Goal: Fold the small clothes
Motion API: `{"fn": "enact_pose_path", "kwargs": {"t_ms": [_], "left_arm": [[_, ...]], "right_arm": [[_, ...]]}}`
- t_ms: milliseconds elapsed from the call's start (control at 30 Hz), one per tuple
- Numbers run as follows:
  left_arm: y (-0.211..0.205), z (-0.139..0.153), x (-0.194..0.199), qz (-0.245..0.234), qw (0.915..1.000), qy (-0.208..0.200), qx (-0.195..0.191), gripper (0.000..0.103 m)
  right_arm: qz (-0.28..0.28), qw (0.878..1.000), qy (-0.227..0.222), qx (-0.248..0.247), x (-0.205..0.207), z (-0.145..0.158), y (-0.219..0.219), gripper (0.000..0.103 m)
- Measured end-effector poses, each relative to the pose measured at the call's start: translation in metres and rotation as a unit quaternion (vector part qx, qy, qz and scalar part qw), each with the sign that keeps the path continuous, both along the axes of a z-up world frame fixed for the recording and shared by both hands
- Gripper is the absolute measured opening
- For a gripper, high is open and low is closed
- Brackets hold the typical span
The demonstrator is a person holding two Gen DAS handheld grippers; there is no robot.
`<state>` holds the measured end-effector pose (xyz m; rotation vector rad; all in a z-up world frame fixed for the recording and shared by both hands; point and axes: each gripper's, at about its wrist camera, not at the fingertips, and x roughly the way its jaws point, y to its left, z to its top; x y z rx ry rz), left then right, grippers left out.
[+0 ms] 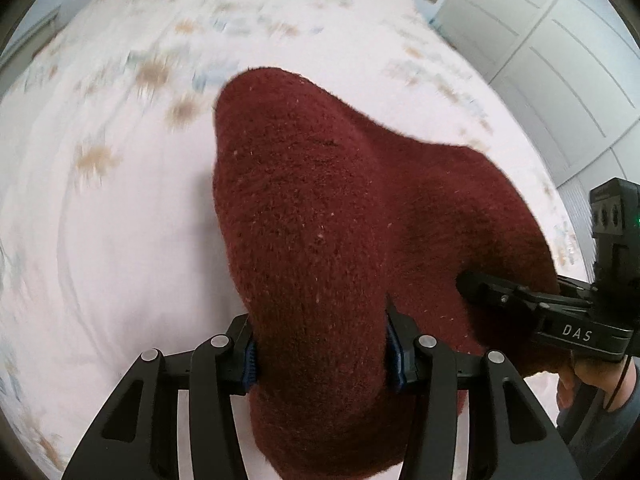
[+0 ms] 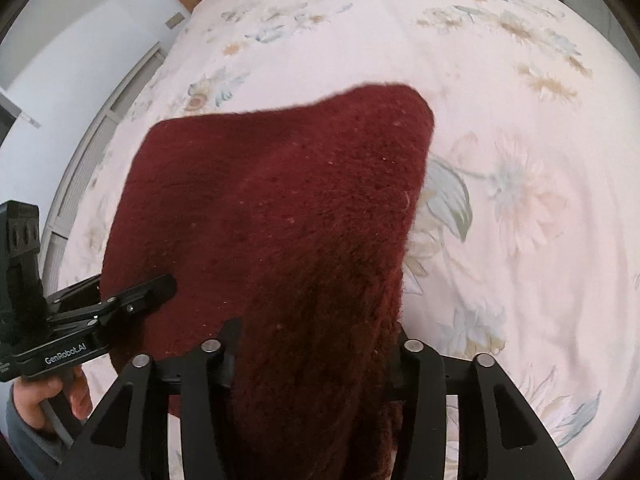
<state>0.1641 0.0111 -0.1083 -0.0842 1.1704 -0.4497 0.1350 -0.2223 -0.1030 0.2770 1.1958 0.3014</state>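
- On the left, our left tongs (image 1: 320,354) are clenched on a thick bunch of the dark red fuzzy knitted garment (image 1: 320,208).
- The garment hangs lifted between both tongs, above the bed's pale pink floral bedsheet (image 1: 120,240).
- On the right, our right tongs (image 2: 316,364) grip another bunched part of it; a hand (image 1: 576,380) holds their handle.
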Motion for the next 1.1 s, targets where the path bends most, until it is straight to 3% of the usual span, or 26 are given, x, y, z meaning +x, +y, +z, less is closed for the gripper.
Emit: {"fn": "enact_pose_path", "kwargs": {"t_ms": [100, 300, 400, 433, 567, 767, 933, 1100], "left_arm": [[0.004, -0.012, -0.002, 0.012, 0.9999, -0.006, -0.009, 0.056], [0.010, -0.005, -0.013, 0.034, 0.9993, 0.000, 0.018, 0.071], [0.013, 0.008, -0.017, 0.035, 0.9984, -0.018, 0.041, 0.090], [0.012, 0.012, -0.021, 0.037, 0.9978, -0.023, 0.049, 0.102], [0.022, 0.015, -0.042, 0.040, 0.9955, -0.044, 0.074, 0.102], [0.014, 0.003, -0.039, 0.052, 0.9945, -0.050, 0.076, 0.102], [0.009, -0.010, -0.037, 0.043, 0.9933, -0.065, 0.086, 0.103], [0.015, -0.005, -0.044, 0.056, 0.9937, -0.069, 0.068, 0.102]], "right_arm": [[-0.002, 1.000, -0.006, -0.018, -0.002, 0.001, 0.000, 0.068], [-0.004, 0.997, -0.040, -0.067, -0.002, 0.028, -0.004, 0.081], [-0.001, 0.995, -0.053, -0.084, -0.009, 0.036, -0.006, 0.085], [0.000, 0.994, -0.057, -0.090, -0.012, 0.037, -0.006, 0.086], [-0.002, 0.992, -0.070, -0.105, -0.026, 0.032, -0.010, 0.103], [-0.018, 0.987, -0.079, -0.140, -0.038, 0.005, -0.025, 0.103], [-0.033, 0.988, -0.081, -0.127, -0.042, -0.013, -0.037, 0.102], [-0.038, 0.988, -0.090, -0.119, -0.050, 0.010, -0.036, 0.103]]}}
